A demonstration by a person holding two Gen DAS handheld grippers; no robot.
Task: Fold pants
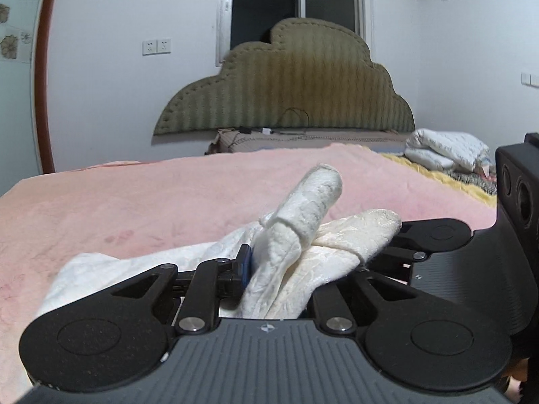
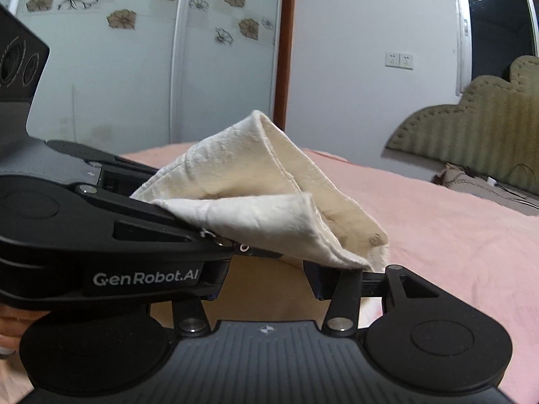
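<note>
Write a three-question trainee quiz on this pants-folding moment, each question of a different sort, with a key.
1. True or false: the left gripper is shut on the cream pants.
2. Multiple choice: the bed cover beneath the work is A) blue, B) pink, C) green.
3. Short answer: what lies folded at the bed's far right in the left wrist view?

Key
1. True; cloth is pinched between its fingers.
2. B.
3. A white quilt.

The right gripper also has the pants draped over it, though its grip is hidden by cloth.
</note>
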